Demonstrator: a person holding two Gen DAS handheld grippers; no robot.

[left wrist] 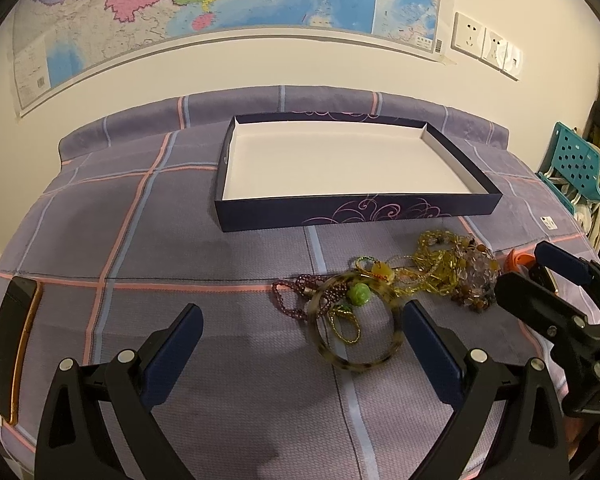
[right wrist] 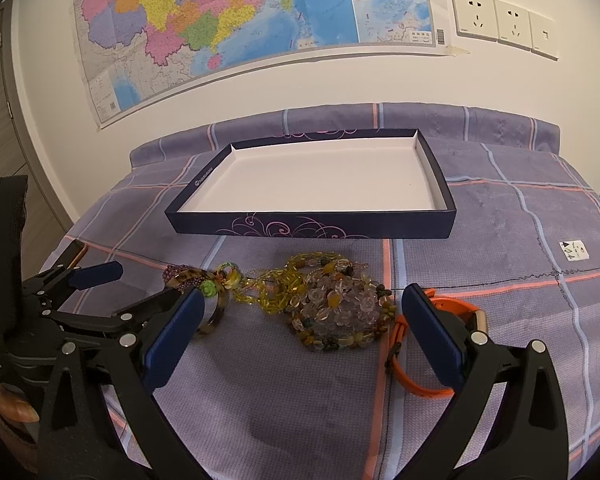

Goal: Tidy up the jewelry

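A purple plaid bedspread (left wrist: 180,240) covers the bed, under a wall map (right wrist: 228,20). On its far middle lies a shallow navy box lid (left wrist: 284,216), white inside. Near of it the jewelry is heaped: a clear-and-amber bead cluster (right wrist: 336,312), a yellow bead necklace (left wrist: 432,272), a tortoiseshell bangle (left wrist: 356,364), a maroon bead string (left wrist: 288,300), and at the right an orange watch (right wrist: 416,384). The left gripper (left wrist: 304,332) hangs spread wide around the bangle, grasping nothing; the right gripper (right wrist: 302,316) gapes likewise around the bead cluster.
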